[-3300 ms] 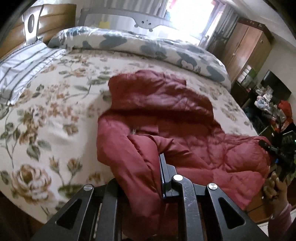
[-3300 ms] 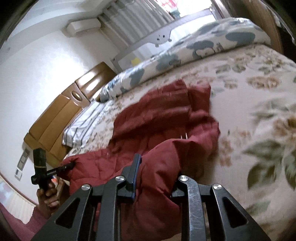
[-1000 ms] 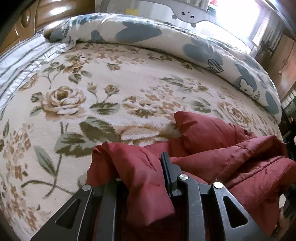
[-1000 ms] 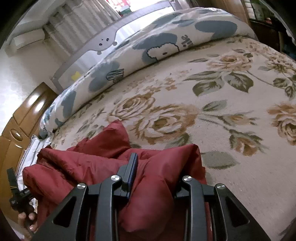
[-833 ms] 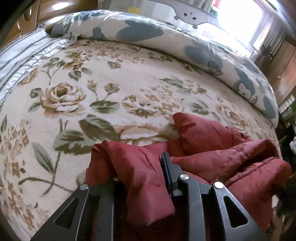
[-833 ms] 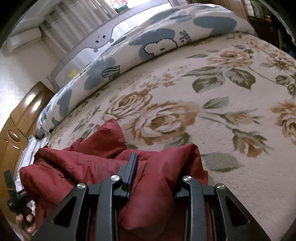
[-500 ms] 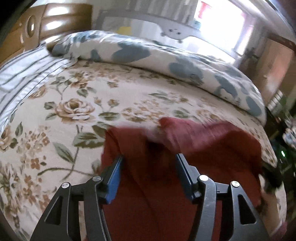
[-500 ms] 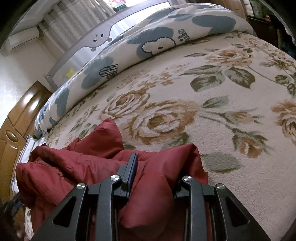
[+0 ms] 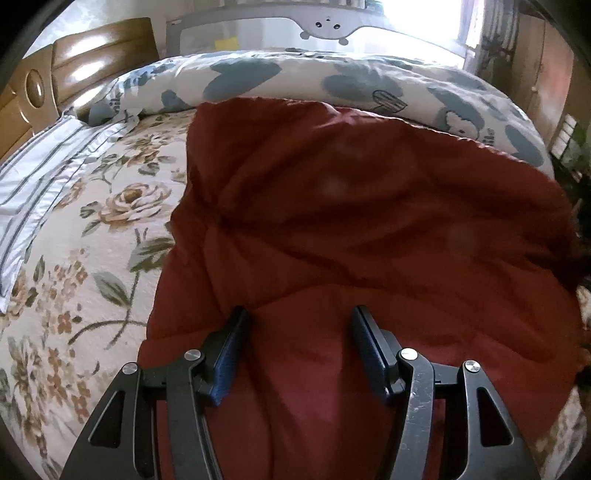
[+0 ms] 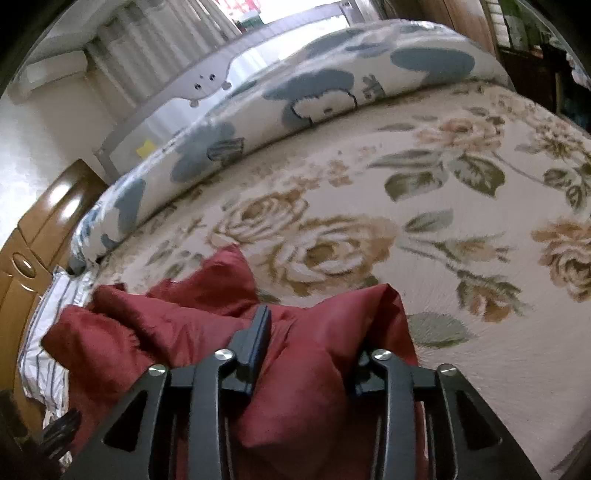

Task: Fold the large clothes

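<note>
A dark red quilted jacket (image 9: 351, 206) lies on the floral bedspread (image 9: 74, 258), folded over and fairly flat in the left wrist view. My left gripper (image 9: 299, 332) is open just above the jacket's near edge, with nothing between its fingers. In the right wrist view the jacket (image 10: 177, 317) is bunched at the lower left. My right gripper (image 10: 314, 339) is shut on a thick fold of the jacket, which bulges between the fingers and hides the right fingertip.
A rolled blue-and-white duvet (image 9: 332, 85) lies along the far side of the bed, below a grey bed rail (image 9: 321, 26). A striped pillow (image 9: 33, 173) and wooden headboard (image 9: 55, 85) are at the left. A wardrobe (image 9: 535, 62) stands at the right.
My left gripper has opened and let go of the jacket, then pulled back, so the jacket now lies spread out before it. My right gripper still holds its fold in about the same place.
</note>
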Available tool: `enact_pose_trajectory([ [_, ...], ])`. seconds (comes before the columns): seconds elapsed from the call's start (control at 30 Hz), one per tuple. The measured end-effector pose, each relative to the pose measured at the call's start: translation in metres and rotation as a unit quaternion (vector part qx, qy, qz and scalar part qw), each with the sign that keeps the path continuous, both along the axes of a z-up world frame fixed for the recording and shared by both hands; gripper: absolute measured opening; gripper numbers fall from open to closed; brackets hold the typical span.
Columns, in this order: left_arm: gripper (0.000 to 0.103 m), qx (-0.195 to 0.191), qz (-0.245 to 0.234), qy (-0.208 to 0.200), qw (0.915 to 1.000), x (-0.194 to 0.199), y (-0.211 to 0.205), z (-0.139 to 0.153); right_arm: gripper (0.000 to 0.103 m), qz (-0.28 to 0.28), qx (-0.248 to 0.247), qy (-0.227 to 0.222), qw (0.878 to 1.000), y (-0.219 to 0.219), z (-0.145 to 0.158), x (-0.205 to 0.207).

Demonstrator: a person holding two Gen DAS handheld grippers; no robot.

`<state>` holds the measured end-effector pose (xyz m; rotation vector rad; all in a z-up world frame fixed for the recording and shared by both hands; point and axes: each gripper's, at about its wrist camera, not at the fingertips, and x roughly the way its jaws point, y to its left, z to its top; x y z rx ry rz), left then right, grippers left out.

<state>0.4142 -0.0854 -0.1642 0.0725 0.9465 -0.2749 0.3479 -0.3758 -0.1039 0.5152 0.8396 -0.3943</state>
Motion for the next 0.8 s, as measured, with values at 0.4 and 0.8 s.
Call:
enact_pose_trajectory([
  [0.4, 0.059, 0.019, 0.008, 0.003, 0.9998, 0.017, -0.021, -0.006, 0.079, 0.128, -0.058, 0.004, 0.990, 0.064, 0.040, -0.021],
  [0.8, 0.061, 0.011, 0.021, 0.035, 0.9991, 0.060, -0.025, -0.019, 0.095, 0.048, 0.034, 0.099, 0.993, 0.000, -0.046, 0.011],
])
